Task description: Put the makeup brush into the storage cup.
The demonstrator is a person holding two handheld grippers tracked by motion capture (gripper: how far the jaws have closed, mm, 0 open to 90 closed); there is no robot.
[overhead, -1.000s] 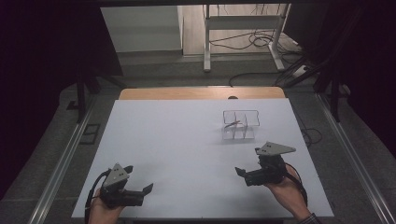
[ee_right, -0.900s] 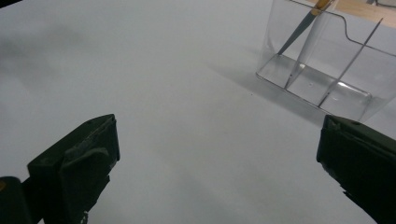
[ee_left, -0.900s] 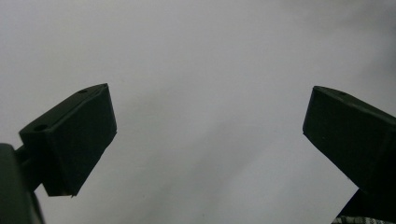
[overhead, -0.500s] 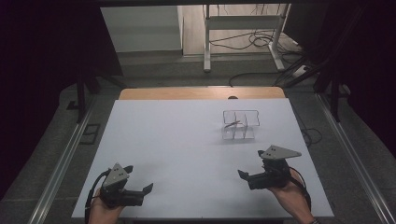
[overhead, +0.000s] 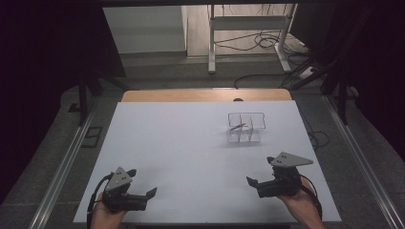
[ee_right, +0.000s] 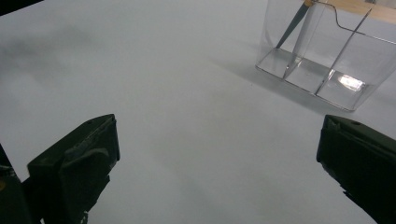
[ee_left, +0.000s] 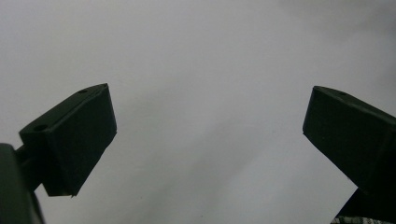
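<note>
A clear plastic organiser [overhead: 245,128] with upright dividers stands on the white table [overhead: 191,143], right of the middle. A thin dark stick [overhead: 237,127] leans in its left compartment. The right gripper view shows the organiser [ee_right: 322,56] and the stick [ee_right: 292,25] at the upper right. My right gripper [overhead: 259,175] is held near the front right edge, well short of the organiser, its jaws [ee_right: 215,158] open and empty. At the front left, my left gripper [overhead: 142,186] hovers over bare table, also open [ee_left: 208,135] with nothing between its jaws.
Beyond the white sheet a strip of wooden tabletop [overhead: 205,94] shows at the far edge. Metal rails [overhead: 62,167] run along both sides of the table. A white metal frame [overhead: 248,33] and loose cables [overhead: 267,43] lie on the floor behind.
My right gripper has drifted a little back toward the near edge and to the right. The left gripper and the organiser have stayed put.
</note>
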